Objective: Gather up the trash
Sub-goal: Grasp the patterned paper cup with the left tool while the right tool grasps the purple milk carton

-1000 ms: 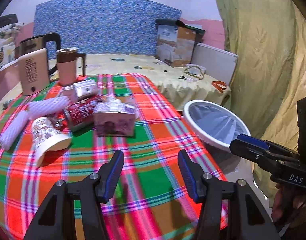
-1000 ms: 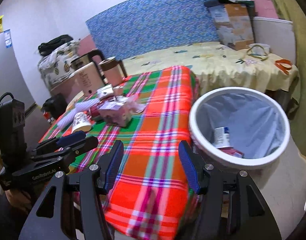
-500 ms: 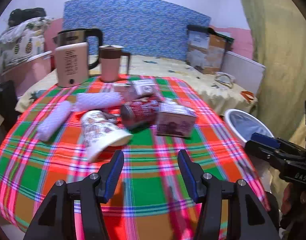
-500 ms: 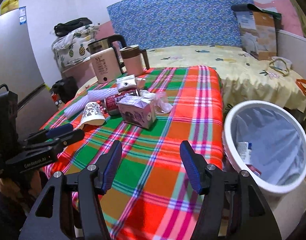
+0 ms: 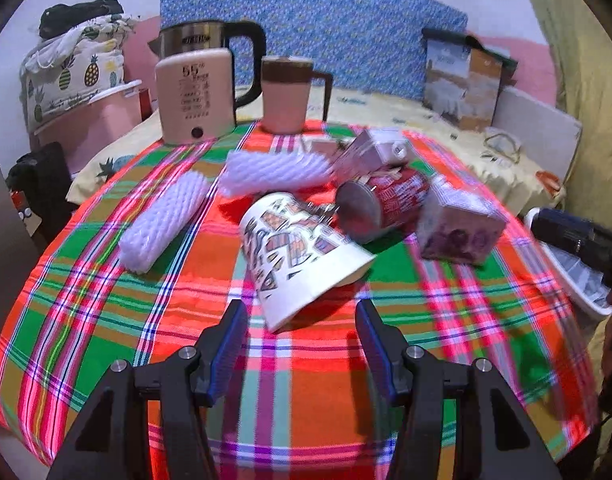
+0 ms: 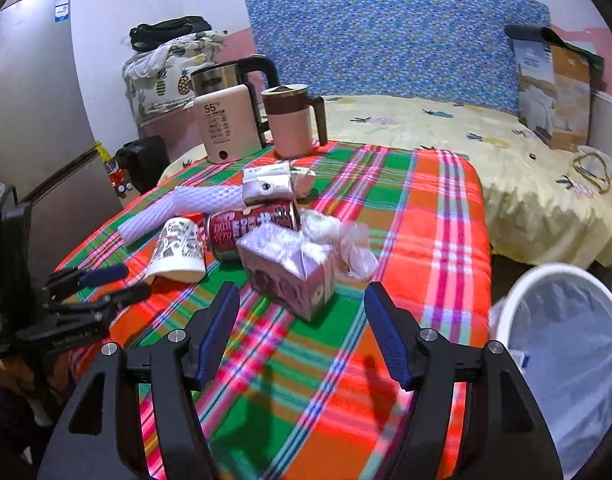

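Observation:
Trash lies bunched on the plaid tablecloth (image 5: 105, 320). A patterned paper cup (image 5: 301, 252) lies on its side just ahead of my left gripper (image 5: 301, 340), which is open and holds nothing. Behind the cup are a red can (image 5: 382, 204), a purple carton (image 5: 458, 224), a small carton (image 5: 370, 152) and two white foam nets (image 5: 165, 220). My right gripper (image 6: 303, 332) faces the purple carton (image 6: 293, 276); its jaws are opening with nothing between them. Crumpled clear plastic (image 6: 342, 244) lies behind that carton. The left gripper (image 6: 133, 280) shows at the left.
A white bin (image 6: 506, 308) with a liner stands off the table's right edge. A kettle (image 5: 197, 92) and a pink mug (image 5: 285, 96) stand at the table's back. A bed (image 6: 506, 160) lies beyond, and a fridge (image 6: 29, 120) is at the left.
Both grippers have swung from the bin side toward the trash pile. The paper cup now lies close ahead of the left gripper. The right gripper's jaws stand a little wider.

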Demonstrator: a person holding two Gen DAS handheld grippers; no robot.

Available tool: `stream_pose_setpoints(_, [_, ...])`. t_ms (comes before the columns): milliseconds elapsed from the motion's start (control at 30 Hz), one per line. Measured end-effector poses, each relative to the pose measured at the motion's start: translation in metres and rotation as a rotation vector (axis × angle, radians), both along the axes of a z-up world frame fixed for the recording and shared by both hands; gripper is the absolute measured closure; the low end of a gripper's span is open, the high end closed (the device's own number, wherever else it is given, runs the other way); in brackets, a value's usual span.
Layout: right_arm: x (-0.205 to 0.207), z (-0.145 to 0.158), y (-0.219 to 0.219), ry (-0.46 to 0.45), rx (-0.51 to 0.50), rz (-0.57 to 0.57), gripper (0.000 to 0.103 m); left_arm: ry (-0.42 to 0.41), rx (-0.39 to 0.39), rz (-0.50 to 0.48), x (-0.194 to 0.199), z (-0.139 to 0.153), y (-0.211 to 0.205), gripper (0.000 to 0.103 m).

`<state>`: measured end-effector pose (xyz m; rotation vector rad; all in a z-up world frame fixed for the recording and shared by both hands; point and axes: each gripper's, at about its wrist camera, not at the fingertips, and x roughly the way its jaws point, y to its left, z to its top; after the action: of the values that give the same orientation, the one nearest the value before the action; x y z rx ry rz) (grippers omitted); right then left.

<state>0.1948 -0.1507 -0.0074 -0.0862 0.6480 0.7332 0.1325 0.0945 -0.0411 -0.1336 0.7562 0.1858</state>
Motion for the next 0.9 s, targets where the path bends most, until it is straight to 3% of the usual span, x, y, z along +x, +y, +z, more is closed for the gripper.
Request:
stream_pose_setpoints(233, [0.021,-0.008,0.018,0.005,-0.022,0.067,0.037,0.039,0.005,0.068,0.009,-0.01,0.021,0.047])
stream_pose_setpoints(533, [0.015,-0.014,0.029,0.051,-0.022,0.165,0.036,0.004,-0.021,0.207,-0.005,-0.001,0.066,0.047])
stream_pose_setpoints(667, [-0.001,-0.012,0.038,0.057,-0.029,0.241,0.036,-0.05,-0.063,0.176,-0.018,0.008,0.067,0.047])
stream_pose_setpoints(833, [0.002,-0.008,0.041,0.027,-0.028,0.192,0.036,-0.081,-0.125,0.108,-0.018,0.012,0.06,0.047])
stream_pose_setpoints(900, [0.007,-0.009,0.044,0.03,-0.03,0.184,0.036,-0.059,-0.197,0.1,-0.013,0.007,0.062,0.047])
